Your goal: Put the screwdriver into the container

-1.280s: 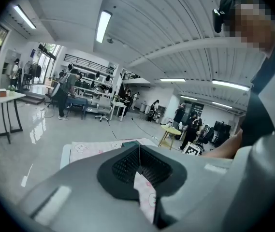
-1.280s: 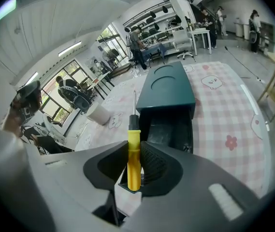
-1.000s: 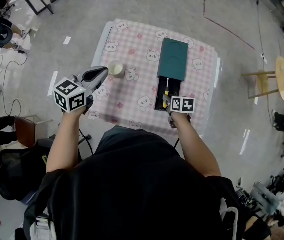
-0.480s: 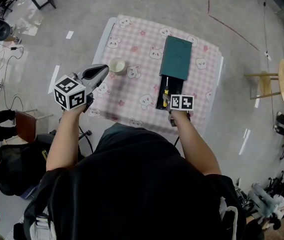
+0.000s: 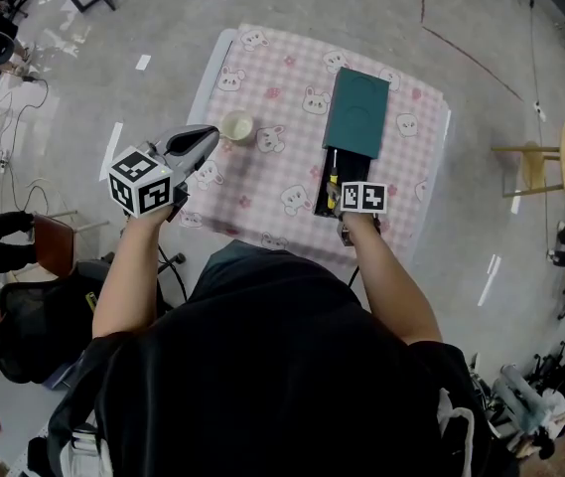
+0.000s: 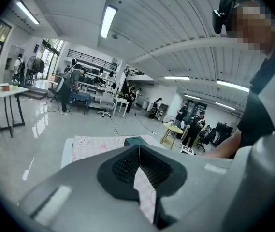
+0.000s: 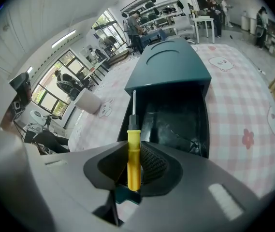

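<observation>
Half lost in the head view behind the marker cube [image 5: 363,198] of the right gripper [image 7: 133,170]: slim yellow-handled, steel-shafted screwdriver [image 7: 133,151]. Showed plainly only in the right gripper view, clamped by the handle between the jaws, butt end sunk out of sight among them. Pointed shaft-first into the dark teal rectangular container [image 7: 176,110], along the left wall of its open black interior, tip just short of the teal lid [image 7: 168,64] covering the far half; could not tell whether touching the wall. Hovered over the table's left edge, near the small white cup [image 5: 236,127]: left gripper [image 6: 139,149], jaws together on nothing, grey body masking most of the tabletop. Lay over the table: pink checked cloth printed with rabbits [image 5: 282,97]. Beyond, grey polished floor [image 5: 113,28], round wooden stool [image 5: 563,157], and a large hall with desks and people.
</observation>
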Action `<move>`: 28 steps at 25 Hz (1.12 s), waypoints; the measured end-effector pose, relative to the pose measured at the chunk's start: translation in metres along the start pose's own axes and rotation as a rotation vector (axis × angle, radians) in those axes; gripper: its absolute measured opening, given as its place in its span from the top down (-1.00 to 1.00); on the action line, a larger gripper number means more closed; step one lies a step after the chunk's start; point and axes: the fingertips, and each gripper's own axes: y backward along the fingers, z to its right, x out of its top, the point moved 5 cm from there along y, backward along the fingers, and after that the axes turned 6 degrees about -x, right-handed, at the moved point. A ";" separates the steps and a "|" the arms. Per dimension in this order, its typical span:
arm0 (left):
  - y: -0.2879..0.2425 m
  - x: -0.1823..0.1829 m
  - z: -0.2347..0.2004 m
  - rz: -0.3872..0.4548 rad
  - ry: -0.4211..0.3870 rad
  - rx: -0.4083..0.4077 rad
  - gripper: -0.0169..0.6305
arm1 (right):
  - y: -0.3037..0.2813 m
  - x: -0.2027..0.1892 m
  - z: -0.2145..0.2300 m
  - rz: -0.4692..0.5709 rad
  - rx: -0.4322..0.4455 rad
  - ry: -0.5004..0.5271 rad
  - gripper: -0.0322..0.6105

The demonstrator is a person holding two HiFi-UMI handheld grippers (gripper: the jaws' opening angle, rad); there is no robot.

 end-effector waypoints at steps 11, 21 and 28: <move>-0.008 -0.005 -0.006 -0.024 0.012 -0.019 0.94 | -0.017 0.005 0.005 -0.029 -0.004 -0.040 0.57; -0.012 -0.004 -0.013 -0.033 0.011 -0.026 0.94 | -0.024 0.007 0.009 -0.048 -0.012 -0.065 0.57; -0.012 -0.007 -0.016 -0.040 0.016 -0.028 0.94 | -0.029 0.009 0.009 -0.051 -0.010 -0.079 0.57</move>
